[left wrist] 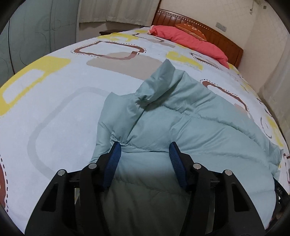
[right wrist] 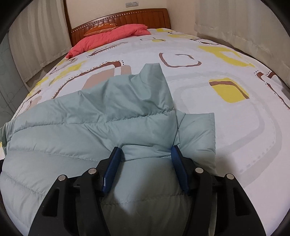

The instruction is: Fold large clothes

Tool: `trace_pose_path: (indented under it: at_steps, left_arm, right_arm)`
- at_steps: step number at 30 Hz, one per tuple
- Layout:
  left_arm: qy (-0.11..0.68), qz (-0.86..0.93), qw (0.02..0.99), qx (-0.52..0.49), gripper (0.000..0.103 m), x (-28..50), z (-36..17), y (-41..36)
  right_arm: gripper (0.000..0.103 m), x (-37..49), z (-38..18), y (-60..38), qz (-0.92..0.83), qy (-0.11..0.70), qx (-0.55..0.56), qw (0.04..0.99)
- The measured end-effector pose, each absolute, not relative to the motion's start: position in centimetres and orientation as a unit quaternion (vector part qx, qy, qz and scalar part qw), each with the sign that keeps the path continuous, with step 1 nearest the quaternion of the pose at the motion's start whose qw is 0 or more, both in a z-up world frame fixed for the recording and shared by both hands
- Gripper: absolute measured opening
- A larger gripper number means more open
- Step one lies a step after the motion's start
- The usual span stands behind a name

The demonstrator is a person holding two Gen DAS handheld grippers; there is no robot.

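A pale green quilted puffer jacket (left wrist: 190,127) lies on the patterned bed sheet (left wrist: 54,101). In the left wrist view a sleeve with a gathered cuff (left wrist: 155,87) lies folded across the body. My left gripper (left wrist: 144,145) is open, its blue pads either side of a bulge of the jacket near its left edge. In the right wrist view the jacket (right wrist: 90,127) spreads to the left. My right gripper (right wrist: 145,149) is open, with jacket fabric bulging between its pads near the jacket's right edge.
A red quilted blanket (left wrist: 192,41) and an orange cushion (right wrist: 101,28) lie by the wooden headboard (right wrist: 126,17). Curtains (right wrist: 244,27) hang along the walls on both sides of the bed. A pale green wardrobe (left wrist: 36,30) stands at the left.
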State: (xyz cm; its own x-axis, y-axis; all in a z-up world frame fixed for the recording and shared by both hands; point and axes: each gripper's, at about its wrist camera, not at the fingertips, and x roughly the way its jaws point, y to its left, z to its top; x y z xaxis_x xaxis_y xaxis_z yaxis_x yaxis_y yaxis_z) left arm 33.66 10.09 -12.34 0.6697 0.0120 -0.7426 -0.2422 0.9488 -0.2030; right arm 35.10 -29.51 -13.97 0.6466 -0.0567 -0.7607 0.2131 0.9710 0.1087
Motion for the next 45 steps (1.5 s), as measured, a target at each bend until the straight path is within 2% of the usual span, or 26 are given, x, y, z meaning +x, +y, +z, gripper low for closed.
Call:
trace_pose_path:
  at_steps: [3,7,9,14,19,23,26,29,30,32,33,34,35,36,37,39,45]
  left_arm:
    - [0.400,0.066,0.902,-0.151,0.056,32.9,-11.4,10.4]
    - [0.391,0.052,0.902,-0.174,0.074,30.2,-9.7,11.6]
    - [0.381,0.059,0.904,-0.185,0.078,28.5,-9.2,12.5]
    - [0.396,0.075,0.873,-0.274,0.079,24.8,-10.5,15.5]
    - [0.386,0.066,0.842,-0.371,0.084,19.4,-12.1,16.7]
    - [0.372,0.042,0.840,-0.392,0.088,18.0,-12.4,15.7]
    - [0.361,0.042,0.836,-0.411,0.089,18.1,-12.8,15.4]
    - [0.354,0.033,0.829,-0.432,0.089,19.2,-13.2,15.3]
    - [0.353,0.038,0.829,-0.432,0.088,19.7,-13.3,15.3]
    - [0.350,0.053,0.835,-0.422,0.077,20.2,-13.1,14.9]
    - [0.350,0.059,0.838,-0.413,0.061,20.5,-13.0,14.7]
    - [0.353,0.054,0.839,-0.410,0.036,20.8,-13.1,14.6]
    - [0.362,0.046,0.835,-0.412,0.031,21.2,-13.4,14.4]
    - [0.363,0.043,0.830,-0.421,0.025,21.4,-13.8,14.4]
    - [0.359,0.042,0.829,-0.426,0.019,21.3,-13.8,14.4]
    - [0.354,0.041,0.834,-0.421,0.014,21.1,-13.5,14.2]
    - [0.350,0.041,0.841,-0.410,0.011,19.0,-12.4,14.0]
  right_arm:
    - [0.059,34.4,-13.2,-29.8,-0.072,0.409,0.105,0.904]
    - [0.067,31.7,-11.3,-31.0,-0.072,0.393,0.138,0.906]
    - [0.069,30.2,-10.5,-31.8,-0.069,0.385,0.157,0.907]
    - [0.069,26.4,-10.6,-33.7,-0.064,0.392,0.212,0.893]
    - [0.071,22.5,-12.3,-34.6,-0.057,0.401,0.275,0.872]
    - [0.072,20.6,-14.1,-34.4,-0.051,0.406,0.319,0.855]
    - [0.079,20.5,-14.2,-33.8,-0.056,0.391,0.326,0.859]
    - [0.080,21.3,-14.5,-33.9,-0.043,0.379,0.360,0.851]
    - [0.080,21.8,-14.6,-33.8,-0.039,0.374,0.368,0.850]
    - [0.078,22.3,-14.6,-33.8,-0.042,0.370,0.363,0.854]
    - [0.068,22.7,-14.5,-33.6,-0.045,0.367,0.358,0.857]
    - [0.059,22.8,-14.4,-33.6,-0.048,0.365,0.356,0.859]
    - [0.045,22.9,-14.4,-33.6,-0.048,0.367,0.355,0.858]
    - [0.036,23.1,-14.6,-33.8,-0.041,0.368,0.361,0.856]
    - [0.033,23.1,-14.7,-33.9,-0.031,0.369,0.370,0.852]
    - [0.022,22.8,-14.5,-33.9,-0.022,0.365,0.366,0.856]
    - [0.017,20.9,-13.3,-33.9,-0.009,0.356,0.356,0.864]
